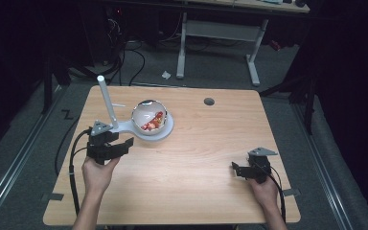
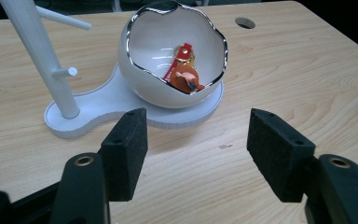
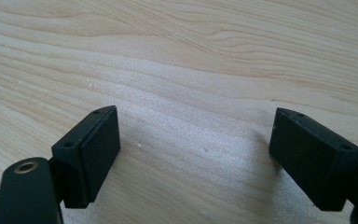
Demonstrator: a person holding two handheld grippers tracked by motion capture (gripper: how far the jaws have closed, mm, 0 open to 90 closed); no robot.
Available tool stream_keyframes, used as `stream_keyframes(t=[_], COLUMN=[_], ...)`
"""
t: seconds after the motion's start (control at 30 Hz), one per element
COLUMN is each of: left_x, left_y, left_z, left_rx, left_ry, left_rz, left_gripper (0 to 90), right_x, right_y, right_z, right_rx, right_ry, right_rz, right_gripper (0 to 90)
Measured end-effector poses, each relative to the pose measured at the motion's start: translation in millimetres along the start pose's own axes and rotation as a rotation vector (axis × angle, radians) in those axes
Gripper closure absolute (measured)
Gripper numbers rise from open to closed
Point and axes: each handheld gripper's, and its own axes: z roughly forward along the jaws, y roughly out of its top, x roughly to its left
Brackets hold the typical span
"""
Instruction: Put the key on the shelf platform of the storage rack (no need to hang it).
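Left gripper [image 2: 196, 154] sits just near the eggshell bowl [image 2: 142, 74] (red trinkets [image 2: 184, 70] inside), jaws wide apart. Right gripper [image 3: 196, 156] gapes over bare table [image 3: 191, 60], far right.

Bright overhead light falls on the wooden table [image 1: 196, 158] at centre frame in the high view, while the room at the upper corners and edges sinks into near-black. The white egg-shaped bowl [image 2: 172, 56] shows small glints on its silver rim. Soft shadows pool under the foreground jaws, slightly blurred along the bottom of both gripper views.
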Motion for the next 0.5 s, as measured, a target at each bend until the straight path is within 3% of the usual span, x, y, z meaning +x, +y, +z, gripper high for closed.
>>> stream_keyframes(t=[0.5], left_x=[13.1], left_y=[-6.2], left_z=[-3.9], left_rx=[0.014], left_ry=[0.011], left_rz=[-0.029], left_gripper=[38.7], right_x=[-0.1], right_y=[-0.1], right_z=[0.0], right_rx=[-0.001], right_ry=[-0.001], right_rz=[-0.002], right_gripper=[16.1])
